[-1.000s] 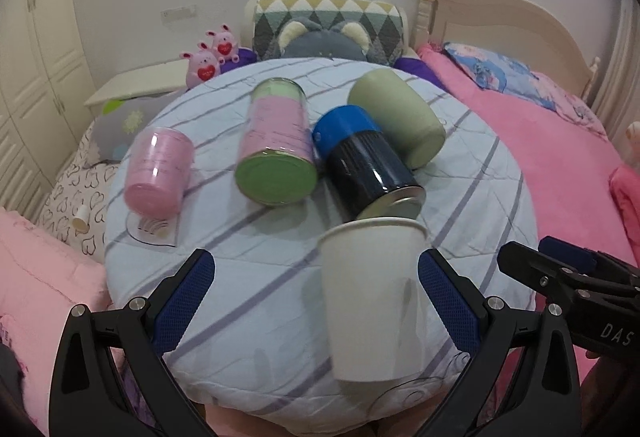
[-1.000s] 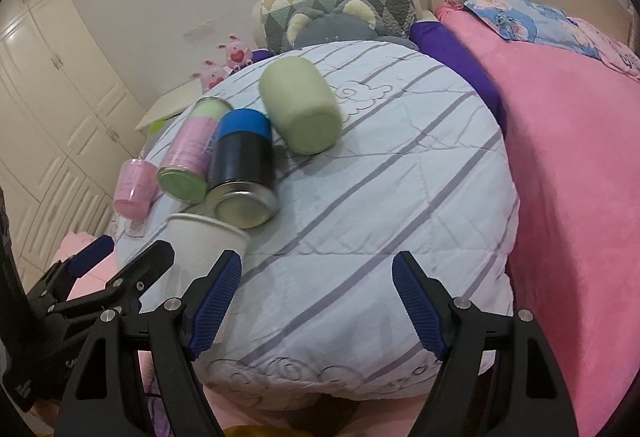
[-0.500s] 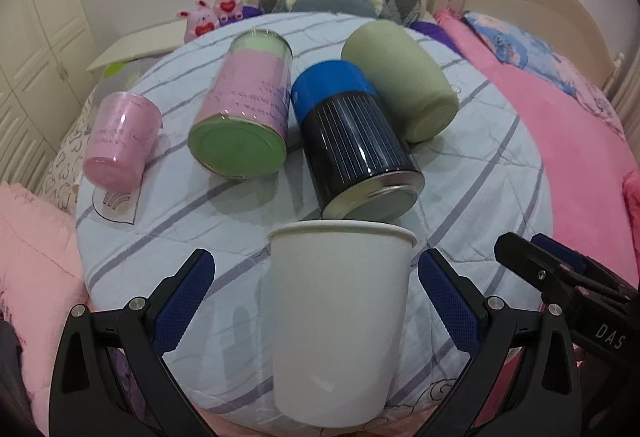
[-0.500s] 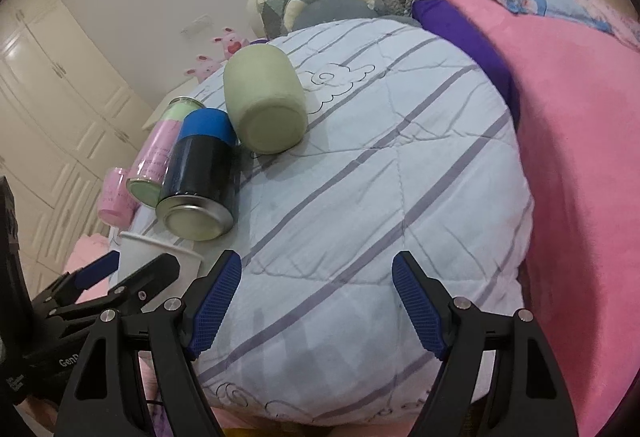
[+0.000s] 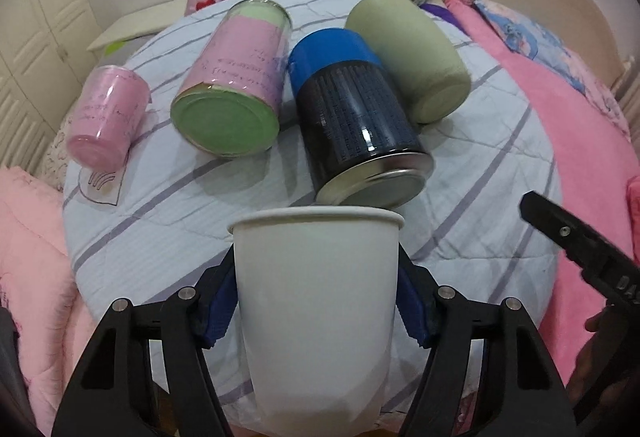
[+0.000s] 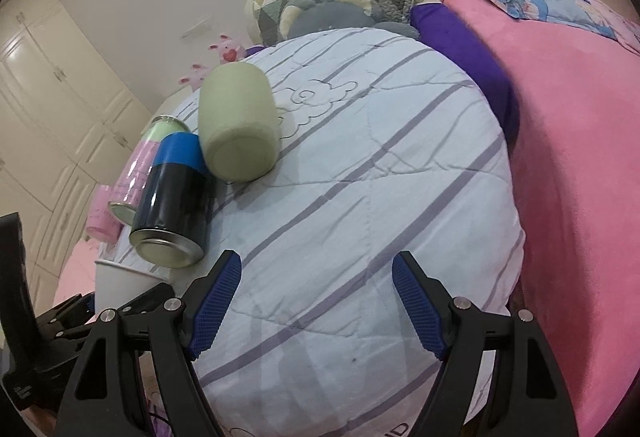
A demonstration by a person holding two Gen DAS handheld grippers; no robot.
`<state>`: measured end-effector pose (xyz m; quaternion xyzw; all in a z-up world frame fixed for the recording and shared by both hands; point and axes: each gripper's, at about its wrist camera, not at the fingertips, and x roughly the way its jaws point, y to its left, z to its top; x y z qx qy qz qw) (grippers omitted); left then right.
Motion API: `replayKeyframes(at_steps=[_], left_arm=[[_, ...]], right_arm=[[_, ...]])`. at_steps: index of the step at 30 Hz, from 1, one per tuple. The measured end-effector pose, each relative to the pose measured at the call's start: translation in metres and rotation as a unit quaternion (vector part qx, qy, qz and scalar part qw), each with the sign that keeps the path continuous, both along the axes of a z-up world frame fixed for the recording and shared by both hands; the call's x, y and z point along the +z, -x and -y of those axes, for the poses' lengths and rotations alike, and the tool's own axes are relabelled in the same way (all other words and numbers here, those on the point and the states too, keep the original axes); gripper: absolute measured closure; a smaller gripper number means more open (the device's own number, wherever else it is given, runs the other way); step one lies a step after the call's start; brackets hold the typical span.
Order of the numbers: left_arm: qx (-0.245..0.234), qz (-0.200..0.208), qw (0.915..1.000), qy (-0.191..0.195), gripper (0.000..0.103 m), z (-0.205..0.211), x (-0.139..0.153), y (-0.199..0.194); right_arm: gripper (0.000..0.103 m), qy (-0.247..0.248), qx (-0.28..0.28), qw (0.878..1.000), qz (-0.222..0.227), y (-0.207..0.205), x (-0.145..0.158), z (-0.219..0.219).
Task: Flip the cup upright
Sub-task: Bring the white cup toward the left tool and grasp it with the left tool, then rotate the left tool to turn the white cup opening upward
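A white paper cup [image 5: 316,313] lies on its side at the near edge of the round striped cushion [image 5: 480,173], its rim pointing away from me. My left gripper [image 5: 316,309] is shut on the white paper cup, its blue pads pressed against both sides. The cup's rim also shows at the lower left of the right wrist view [image 6: 120,279]. My right gripper [image 6: 316,311] is open and empty above the cushion's near part [image 6: 380,197], to the right of the cup.
Lying on the cushion behind the cup: a blue-and-black can [image 5: 356,125], a pink-and-green can [image 5: 236,85], a sage green cup [image 5: 408,53] and a small pink cup [image 5: 106,117]. A pink bed [image 6: 580,157] is on the right, cupboards [image 6: 52,109] on the left.
My left gripper moved forward around the white cup and closed on it. The right gripper drifted a little; it stayed open.
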<state>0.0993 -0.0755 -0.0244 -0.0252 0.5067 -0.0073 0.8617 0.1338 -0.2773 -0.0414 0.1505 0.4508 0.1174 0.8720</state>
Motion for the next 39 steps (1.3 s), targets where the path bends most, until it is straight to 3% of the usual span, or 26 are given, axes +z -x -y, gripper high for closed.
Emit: replayKeyframes(at_steps=[7,15,20,24,27,32,33,35,39], left_arm=[[-0.009,0.032,0.9994,-0.001,0.034,0.001,0.015,0.002],[-0.020,0.097,0.9950,0.005,0.034,-0.005,0.035,0.008],[-0.023,0.109,0.9936,0.020,0.034,-0.009,0.034,0.008],[-0.022,0.132,0.9906,0.029,0.034,-0.012,0.034,0.014],[-0.021,0.171,0.9846,0.033,0.033,-0.015,0.037,0.021],[-0.018,0.157,0.9872,0.017,0.033,-0.013,0.026,0.019],[-0.021,0.150,0.9883,0.020,0.032,-0.013,0.024,0.018],[-0.023,0.148,0.9885,0.018,0.015,-0.013,0.022,0.017],[-0.026,0.159,0.9868,0.020,0.010,-0.013,0.021,0.024]], right_arm=[[0.024,0.003,0.000,1.000,-0.002,0.001,-0.001,-0.004],[0.024,0.009,0.007,1.000,0.000,0.007,0.003,-0.010],[0.024,0.010,0.005,1.000,0.000,0.012,0.004,-0.013],[0.024,0.013,0.005,1.000,0.002,0.015,0.006,-0.015],[0.024,0.016,0.004,1.000,0.002,0.018,0.006,-0.017],[0.024,0.018,0.004,1.000,-0.003,0.022,0.005,-0.021],[0.024,0.019,0.005,1.000,-0.003,0.022,0.005,-0.022],[0.024,0.021,0.006,1.000,-0.004,0.024,0.004,-0.023],[0.024,0.023,0.005,1.000,-0.004,0.028,0.005,-0.024]])
